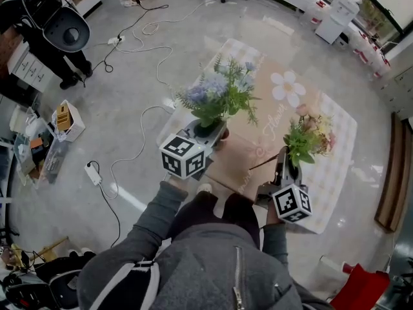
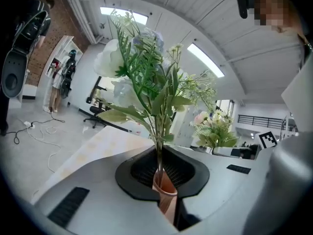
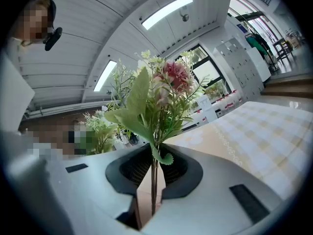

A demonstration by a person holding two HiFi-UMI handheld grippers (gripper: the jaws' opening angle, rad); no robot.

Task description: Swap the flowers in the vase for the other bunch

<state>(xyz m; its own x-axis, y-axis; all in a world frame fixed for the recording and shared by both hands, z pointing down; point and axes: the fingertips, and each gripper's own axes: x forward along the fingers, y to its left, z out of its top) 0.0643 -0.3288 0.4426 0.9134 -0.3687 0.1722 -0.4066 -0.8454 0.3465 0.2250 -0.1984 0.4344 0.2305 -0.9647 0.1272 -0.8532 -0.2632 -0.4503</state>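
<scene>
Left hand-held gripper clamps blue-white bunch; right hand-held gripper clamps pink bunch.

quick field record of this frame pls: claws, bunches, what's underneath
left claw: shut on the stems of the blue-and-white bunch
right claw: shut on the stems of the pink bunch
bunches: both upright, side by side, not touching
underneath: checked mat with a daisy print, lying on the floor
holder: a person, one claw in each hand
</scene>
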